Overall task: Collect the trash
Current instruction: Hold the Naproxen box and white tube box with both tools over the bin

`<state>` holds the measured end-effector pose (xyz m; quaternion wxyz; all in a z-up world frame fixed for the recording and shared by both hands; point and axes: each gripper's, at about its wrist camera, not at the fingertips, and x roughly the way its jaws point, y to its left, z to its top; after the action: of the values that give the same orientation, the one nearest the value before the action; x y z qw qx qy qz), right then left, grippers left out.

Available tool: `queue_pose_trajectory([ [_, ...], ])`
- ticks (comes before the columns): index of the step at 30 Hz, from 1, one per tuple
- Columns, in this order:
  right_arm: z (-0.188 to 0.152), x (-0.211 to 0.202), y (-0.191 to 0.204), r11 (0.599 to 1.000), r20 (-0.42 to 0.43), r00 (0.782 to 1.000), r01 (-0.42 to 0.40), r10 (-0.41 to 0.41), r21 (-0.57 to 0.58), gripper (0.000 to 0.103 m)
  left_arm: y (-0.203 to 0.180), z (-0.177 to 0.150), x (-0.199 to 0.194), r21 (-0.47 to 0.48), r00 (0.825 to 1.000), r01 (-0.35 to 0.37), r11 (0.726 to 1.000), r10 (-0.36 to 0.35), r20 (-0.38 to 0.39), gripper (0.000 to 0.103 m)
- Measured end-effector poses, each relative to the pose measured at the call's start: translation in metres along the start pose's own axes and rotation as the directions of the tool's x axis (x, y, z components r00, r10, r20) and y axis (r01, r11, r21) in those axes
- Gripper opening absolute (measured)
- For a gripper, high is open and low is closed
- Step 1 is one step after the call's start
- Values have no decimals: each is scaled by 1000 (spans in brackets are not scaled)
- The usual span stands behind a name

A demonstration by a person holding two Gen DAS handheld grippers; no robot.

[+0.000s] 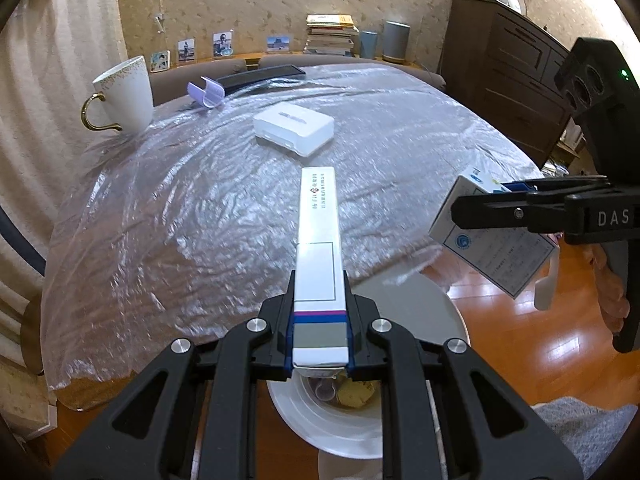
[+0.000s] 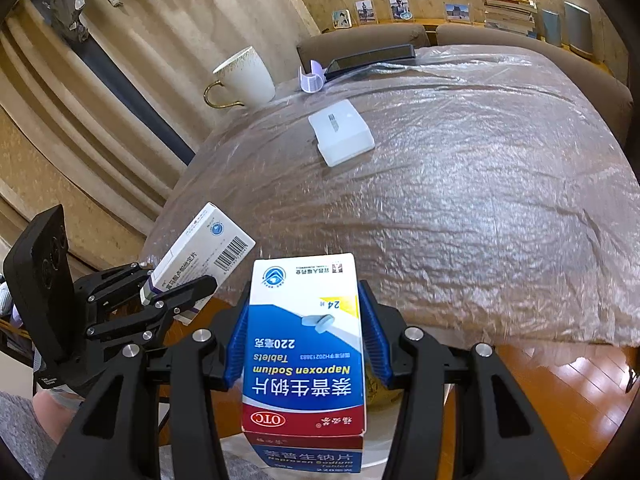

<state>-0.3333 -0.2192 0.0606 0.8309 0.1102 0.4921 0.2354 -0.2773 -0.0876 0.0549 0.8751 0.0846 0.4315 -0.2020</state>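
Observation:
My left gripper (image 1: 320, 306) is shut on the near end of a narrow white medicine box (image 1: 318, 220) that sticks out forward over the table edge. Right below it stands a white lined trash bin (image 1: 298, 420) holding a yellow crumpled scrap and a small cup. In the right wrist view my right gripper (image 2: 304, 320) is shut on a blue, white and red Naproxen tablet box (image 2: 304, 360), its blue pads pressing both sides. The left gripper (image 2: 176, 286) with its white barcoded box (image 2: 204, 246) shows at the left there. The right gripper (image 1: 478, 200) and its box (image 1: 496, 258) show at the right in the left wrist view.
A table under a crinkled clear plastic sheet (image 1: 180, 220) carries a white mug with a gold handle (image 1: 124, 96), a white plastic case (image 1: 294, 124), a purple clip (image 1: 206, 94) and a flat black object (image 1: 260, 76). A dark cabinet (image 1: 512, 72) stands right; wood floor (image 1: 520, 340) lies below.

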Motion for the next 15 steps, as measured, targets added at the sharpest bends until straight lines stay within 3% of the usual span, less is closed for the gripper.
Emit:
queue_pose_trajectory([
  [15,-29,6,-2,1000,-67,998,4,-3,2,48,-23,-27,-2,73,996,48,996,-43,-73,19],
])
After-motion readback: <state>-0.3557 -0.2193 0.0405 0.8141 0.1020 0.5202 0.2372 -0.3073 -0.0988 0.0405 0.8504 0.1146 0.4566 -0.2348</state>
